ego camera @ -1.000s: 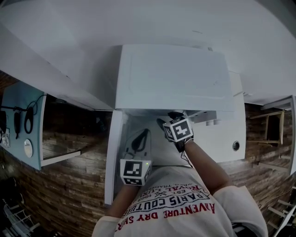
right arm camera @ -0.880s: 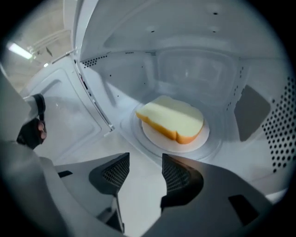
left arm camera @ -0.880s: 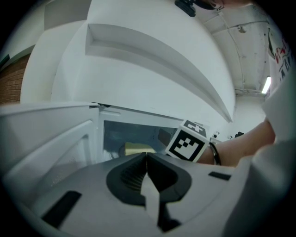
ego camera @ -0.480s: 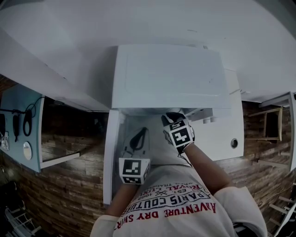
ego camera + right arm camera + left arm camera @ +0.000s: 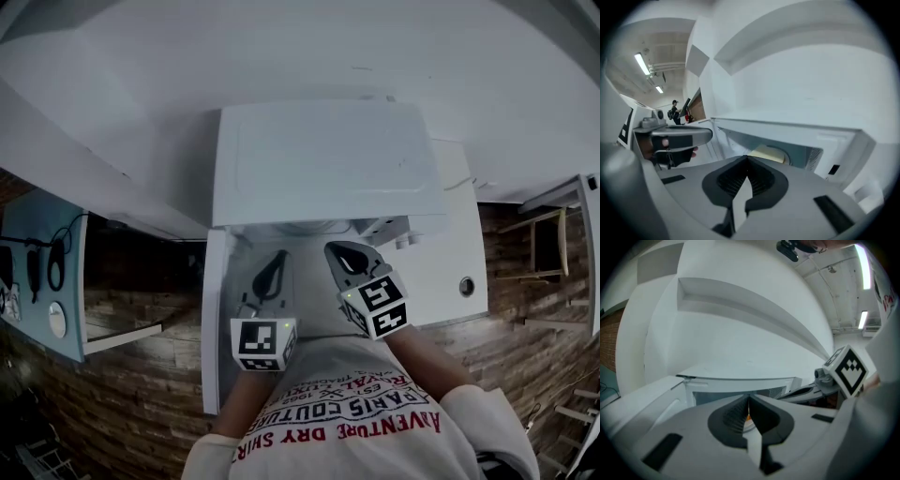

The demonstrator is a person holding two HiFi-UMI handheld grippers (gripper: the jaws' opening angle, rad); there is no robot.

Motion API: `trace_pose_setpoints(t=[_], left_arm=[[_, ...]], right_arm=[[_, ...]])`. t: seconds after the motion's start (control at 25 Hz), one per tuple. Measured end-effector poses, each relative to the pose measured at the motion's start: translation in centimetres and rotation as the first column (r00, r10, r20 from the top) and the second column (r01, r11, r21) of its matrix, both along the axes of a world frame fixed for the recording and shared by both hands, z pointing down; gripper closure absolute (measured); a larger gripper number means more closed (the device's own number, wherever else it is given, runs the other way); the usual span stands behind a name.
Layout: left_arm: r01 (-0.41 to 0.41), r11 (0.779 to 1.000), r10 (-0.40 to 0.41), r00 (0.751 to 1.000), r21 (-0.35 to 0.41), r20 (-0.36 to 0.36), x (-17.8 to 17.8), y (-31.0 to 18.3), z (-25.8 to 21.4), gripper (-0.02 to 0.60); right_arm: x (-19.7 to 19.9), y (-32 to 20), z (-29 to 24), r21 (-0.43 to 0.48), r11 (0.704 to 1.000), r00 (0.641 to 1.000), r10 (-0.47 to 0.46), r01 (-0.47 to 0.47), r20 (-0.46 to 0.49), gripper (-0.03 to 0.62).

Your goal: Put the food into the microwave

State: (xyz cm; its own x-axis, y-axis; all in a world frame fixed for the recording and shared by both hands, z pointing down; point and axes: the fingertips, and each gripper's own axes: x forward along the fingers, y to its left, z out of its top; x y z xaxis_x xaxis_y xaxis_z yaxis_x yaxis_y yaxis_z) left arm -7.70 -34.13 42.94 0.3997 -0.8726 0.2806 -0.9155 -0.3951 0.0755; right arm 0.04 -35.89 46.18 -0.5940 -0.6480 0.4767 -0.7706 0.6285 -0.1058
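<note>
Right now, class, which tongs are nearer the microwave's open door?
Left. The left tongs hang just beside the door; the right tongs are farther off, toward the knobs.

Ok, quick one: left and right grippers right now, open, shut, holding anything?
Left gripper: shut, holding nothing.
Right gripper: shut, its jaws have just been closing, nothing between them.

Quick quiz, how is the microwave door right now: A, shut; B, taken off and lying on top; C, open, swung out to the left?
C: in the head view the door stands out from the microwave's left edge, and the right gripper view looks into the open cavity.
</note>
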Motion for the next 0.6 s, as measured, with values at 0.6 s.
trace_pose_setpoints(t=[0.6], left_arm=[[-0.043,0.964,0.043,0.999,0.262,0.007,2.2,-1.6,-10.6,0.574]], right_arm=[[3.2,-1.3,-11.0,0.296,0.95,0.986,0.06,-0.103,0.153,0.582]])
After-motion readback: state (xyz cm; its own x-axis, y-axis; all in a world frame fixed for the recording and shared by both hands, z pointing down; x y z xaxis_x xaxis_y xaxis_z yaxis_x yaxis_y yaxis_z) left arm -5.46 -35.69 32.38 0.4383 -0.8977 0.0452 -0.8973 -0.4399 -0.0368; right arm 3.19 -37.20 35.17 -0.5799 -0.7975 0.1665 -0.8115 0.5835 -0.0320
